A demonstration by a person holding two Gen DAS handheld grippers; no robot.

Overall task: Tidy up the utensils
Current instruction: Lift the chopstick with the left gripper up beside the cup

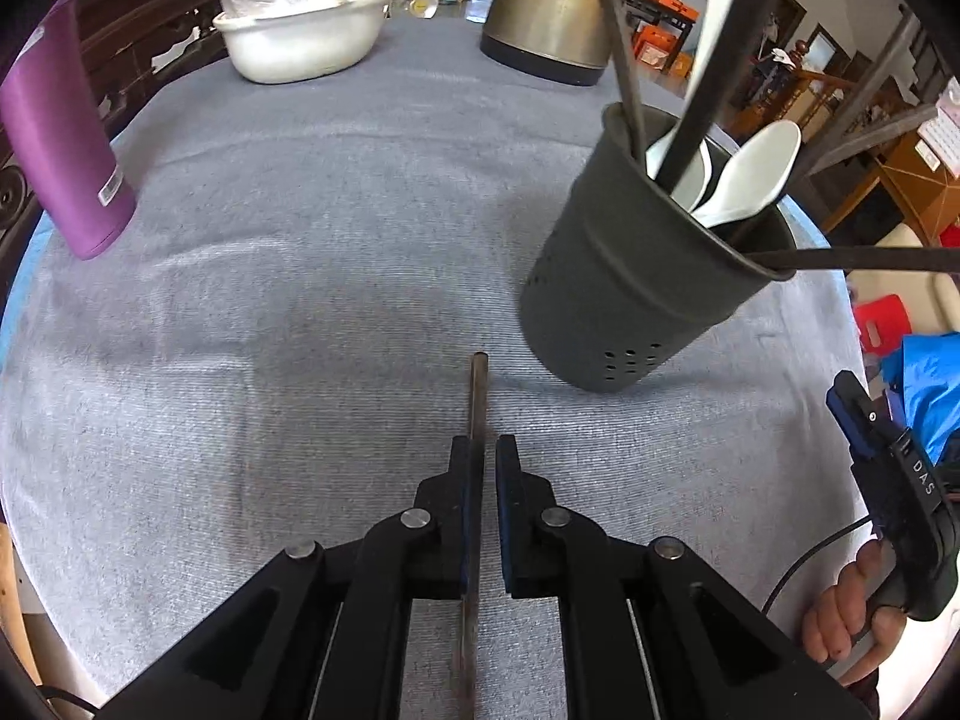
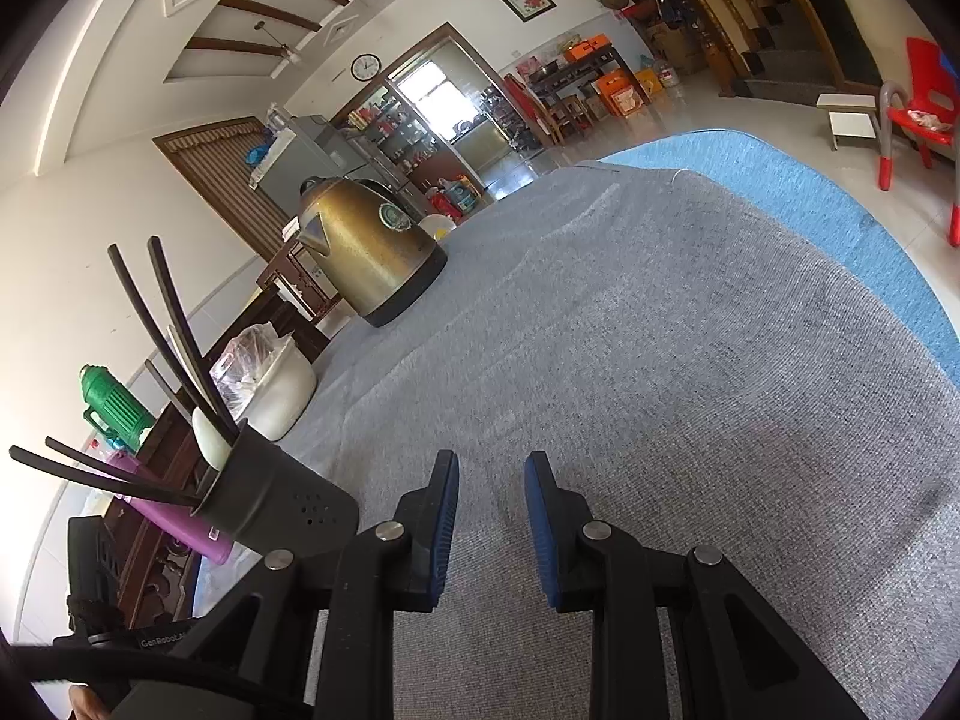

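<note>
From the left wrist view, I find my left tool (image 1: 483, 468) pinching a single dark chopstick (image 1: 477, 396), which juts forward between the pads above the grey cloth-covered surface (image 1: 300, 300). The dark holder (image 1: 636, 276) stands just ahead and to the right, already carrying white spoons (image 1: 750, 174) and several dark chopsticks (image 1: 618, 42). I see no other loose utensil on the cloth, so I judge the job nearly done, with this chopstick the last item seen to go in. The right tool (image 1: 852, 414) shows at the edge, marked "DAS". A purple bottle (image 1: 60, 144) bears a small label I cannot read. From the right wrist view, my right tool (image 2: 492, 480) is spread apart and holds nothing, hovering over bare cloth; the holder (image 2: 270, 498) lies to its left, beyond it a brass-coloured kettle (image 2: 372, 258) with an unreadable round emblem. "GenRobot" is partly legible on the rig.
</note>
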